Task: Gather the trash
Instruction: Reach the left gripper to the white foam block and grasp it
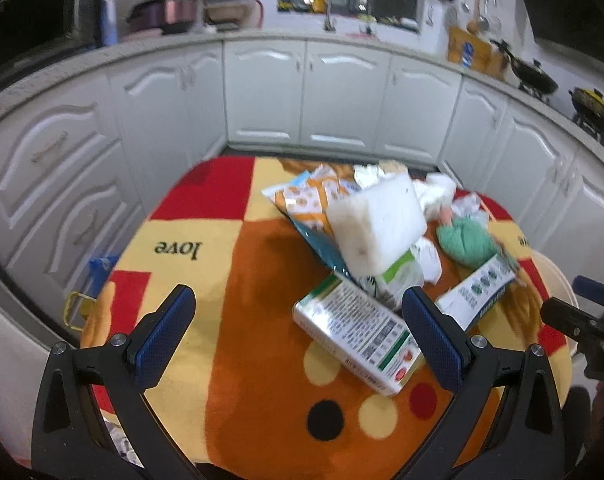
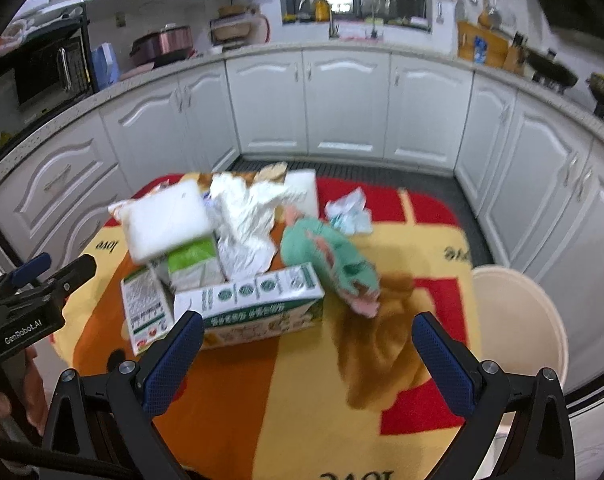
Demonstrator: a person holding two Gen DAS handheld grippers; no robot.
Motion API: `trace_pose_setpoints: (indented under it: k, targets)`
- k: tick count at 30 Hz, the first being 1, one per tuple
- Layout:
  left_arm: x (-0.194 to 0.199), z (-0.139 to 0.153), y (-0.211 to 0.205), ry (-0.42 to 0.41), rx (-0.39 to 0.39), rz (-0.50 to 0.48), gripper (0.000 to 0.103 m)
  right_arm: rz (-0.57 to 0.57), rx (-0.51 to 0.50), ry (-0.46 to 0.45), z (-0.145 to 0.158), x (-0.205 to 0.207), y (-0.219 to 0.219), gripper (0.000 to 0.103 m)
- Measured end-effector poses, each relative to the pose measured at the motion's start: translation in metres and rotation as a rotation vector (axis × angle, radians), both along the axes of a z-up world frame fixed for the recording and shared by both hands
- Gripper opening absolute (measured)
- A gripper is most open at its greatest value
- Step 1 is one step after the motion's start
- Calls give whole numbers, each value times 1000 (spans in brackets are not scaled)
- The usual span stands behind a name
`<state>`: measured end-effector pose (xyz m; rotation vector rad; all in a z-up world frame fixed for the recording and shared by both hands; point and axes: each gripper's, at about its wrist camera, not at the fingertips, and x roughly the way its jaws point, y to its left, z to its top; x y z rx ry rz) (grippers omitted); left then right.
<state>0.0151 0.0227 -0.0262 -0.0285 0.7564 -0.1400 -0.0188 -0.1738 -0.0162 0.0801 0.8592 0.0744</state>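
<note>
Two wrist views over a trash pile on a patterned cloth. The left gripper hangs above the cloth with its fingers spread wide and nothing between them. The right gripper is likewise released and empty. The pile sits mid-cloth: a white foam block leans on an orange snack bag, whose lower part it hides. A printed carton lies nearest the left gripper, partly behind its right finger. A green-and-white box lies before the right gripper, touching crumpled white paper and a green wrapper. A cream bin stands beside the cloth, cut off by the right finger. Motion blur makes the labels unreadable.
</note>
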Motion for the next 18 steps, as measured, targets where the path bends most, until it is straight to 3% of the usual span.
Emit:
trace_pose_setpoints:
  k: [10,18]
  targets:
    - [29,20,-13,19,-25,-165,103,-32,234,138,-29,20,-16,103]
    - [68,23,-40,29,58,-249,103,-83,190,117,-22,33,-36,103]
